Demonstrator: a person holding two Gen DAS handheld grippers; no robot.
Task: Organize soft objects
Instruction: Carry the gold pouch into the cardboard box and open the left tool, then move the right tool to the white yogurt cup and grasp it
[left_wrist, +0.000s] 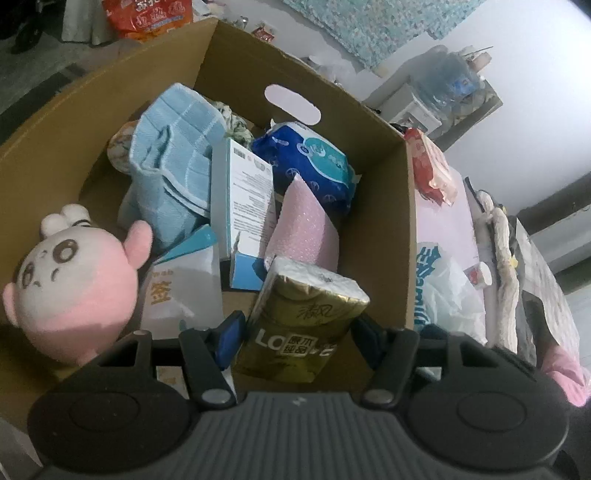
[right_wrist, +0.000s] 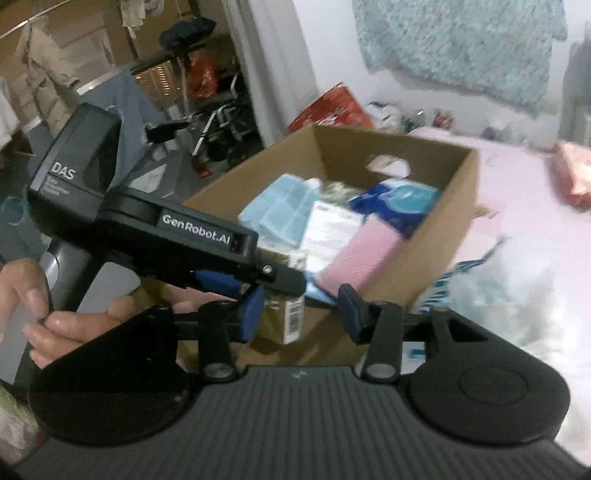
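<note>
Gold tissue pack (left_wrist: 303, 325) clenched between left tongs (left_wrist: 295, 332) above cardboard box (left_wrist: 384, 155); right tongs (right_wrist: 301, 314) released.

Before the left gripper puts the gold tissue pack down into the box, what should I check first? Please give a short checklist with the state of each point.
1. Left gripper grips the gold tissue pack: ok, blue pads on both sides.
2. Pack is over the cardboard box: ok.
3. Free spot below: cannot tell; the pink foam block and white-blue carton crowd the middle.
4. Plush toy out of the path: ok, it leans at the left wall.
5. Right gripper is free: ok, open, nothing clamped.
6. Right gripper clear of the left: not ok, very close in the right wrist view.
</note>
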